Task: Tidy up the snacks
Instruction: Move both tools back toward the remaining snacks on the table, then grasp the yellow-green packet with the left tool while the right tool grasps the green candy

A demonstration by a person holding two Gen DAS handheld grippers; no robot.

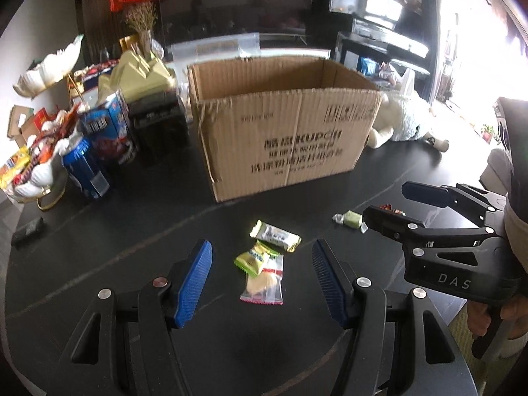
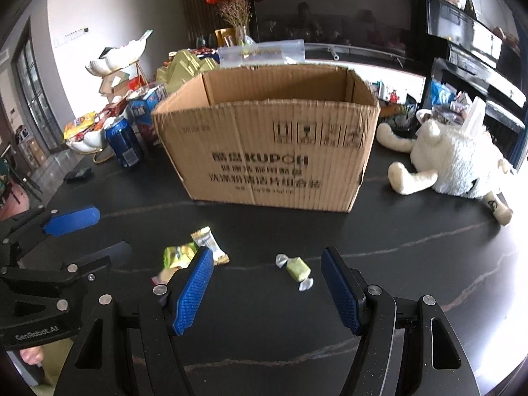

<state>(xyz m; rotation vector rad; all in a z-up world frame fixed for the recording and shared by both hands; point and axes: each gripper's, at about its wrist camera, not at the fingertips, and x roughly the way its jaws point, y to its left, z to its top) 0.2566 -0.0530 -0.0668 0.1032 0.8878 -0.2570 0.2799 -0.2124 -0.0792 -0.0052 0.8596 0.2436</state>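
An open cardboard box (image 1: 283, 132) (image 2: 274, 151) stands on the dark table. In front of it lie small snacks: a gold-white bar (image 1: 275, 235) (image 2: 208, 242), a green packet (image 1: 253, 259) (image 2: 178, 255), a clear packet with a pale biscuit (image 1: 264, 283) and a green twist-wrapped candy (image 1: 350, 220) (image 2: 298, 270). My left gripper (image 1: 262, 257) is open, its blue pads on either side of the small pile, above the table. My right gripper (image 2: 265, 264) is open, with the green candy between its pads, untouched. Each gripper also shows in the other's view: the right gripper (image 1: 389, 203), the left gripper (image 2: 109, 231).
Blue cans (image 1: 84, 168), snack boxes and a white dish of packets (image 1: 29, 171) crowd the table's left. A white plush toy (image 2: 452, 161) lies right of the box. A small dark object (image 2: 77, 174) lies at the left edge. Red wrappers (image 1: 391, 209) lie behind the right gripper's fingers.
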